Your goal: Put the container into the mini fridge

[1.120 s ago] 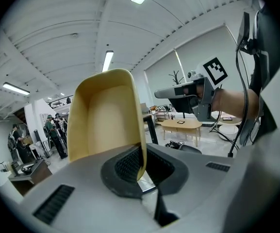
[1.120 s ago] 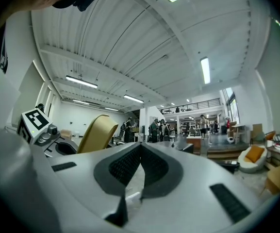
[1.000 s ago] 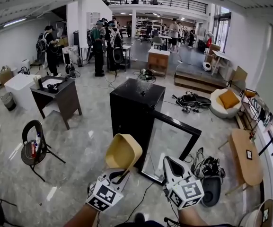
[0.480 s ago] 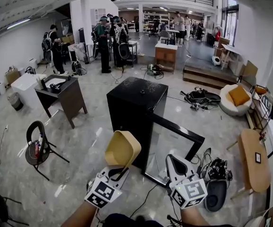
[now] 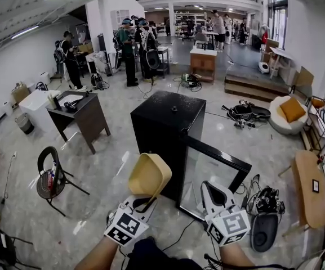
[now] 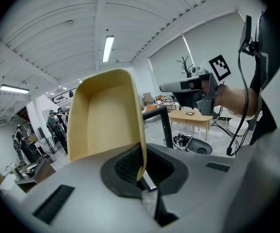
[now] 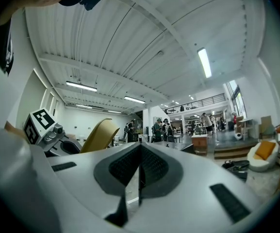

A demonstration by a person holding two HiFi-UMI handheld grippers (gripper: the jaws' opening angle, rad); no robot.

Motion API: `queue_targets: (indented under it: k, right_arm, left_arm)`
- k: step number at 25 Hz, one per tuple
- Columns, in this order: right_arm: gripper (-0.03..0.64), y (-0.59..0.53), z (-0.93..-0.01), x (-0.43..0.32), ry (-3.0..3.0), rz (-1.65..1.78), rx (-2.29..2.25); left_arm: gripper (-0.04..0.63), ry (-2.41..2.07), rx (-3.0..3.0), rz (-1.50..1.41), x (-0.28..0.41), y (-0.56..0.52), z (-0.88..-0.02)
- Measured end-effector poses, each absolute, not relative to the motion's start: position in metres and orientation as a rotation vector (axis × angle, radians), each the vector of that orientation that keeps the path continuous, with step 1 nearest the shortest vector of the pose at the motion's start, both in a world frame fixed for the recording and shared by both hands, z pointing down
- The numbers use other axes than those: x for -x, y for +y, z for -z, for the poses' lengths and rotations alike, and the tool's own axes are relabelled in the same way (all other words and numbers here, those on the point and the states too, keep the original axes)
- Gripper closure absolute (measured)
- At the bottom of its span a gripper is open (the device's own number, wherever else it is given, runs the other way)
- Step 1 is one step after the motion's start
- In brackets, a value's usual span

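A wide workshop hall with a glossy grey floor (image 5: 103, 167) stretches away from here, with a knot of people (image 5: 129, 44) standing about far back under a railed gallery. In the middle of the floor stands the black mini fridge (image 5: 165, 122), its glass-fronted door (image 5: 213, 176) swung open toward the person holding the tools. Off to the left a black chair (image 5: 52, 176) has a few things lying on its seat, and a light wooden table (image 5: 308, 187) stands at the right. The left gripper (image 5: 139, 202) is raised in front of the fridge, its jaws clenched on one wall of the tan container (image 5: 148, 176), gripping it near the rim. The container hangs tilted in the air outside the fridge, just left of the open door, with its hollow side turned back toward the left gripper. Beside it the right gripper (image 5: 212, 190) is held up near the lower edge of the door, its jaws pressed together with nothing between them.
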State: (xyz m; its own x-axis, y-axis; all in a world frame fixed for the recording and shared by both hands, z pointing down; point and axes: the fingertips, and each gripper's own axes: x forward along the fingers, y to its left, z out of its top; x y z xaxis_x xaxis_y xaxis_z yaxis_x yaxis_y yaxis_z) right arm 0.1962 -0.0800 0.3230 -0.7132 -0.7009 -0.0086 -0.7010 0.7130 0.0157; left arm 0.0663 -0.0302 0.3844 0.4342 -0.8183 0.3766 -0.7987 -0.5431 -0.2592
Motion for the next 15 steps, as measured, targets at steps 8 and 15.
queue_targets:
  k: [8, 15]
  right_arm:
    - [0.604, -0.105, -0.317, -0.184, 2.900, -0.079, 1.222]
    - [0.604, -0.136, -0.327, -0.160, 2.886, -0.058, 1.287]
  left_arm:
    - [0.583, 1.450, 2.642, 0.709, -0.047, -0.057, -0.393]
    - [0.583, 1.462, 2.672, 0.780, -0.004, -0.091, -0.421]
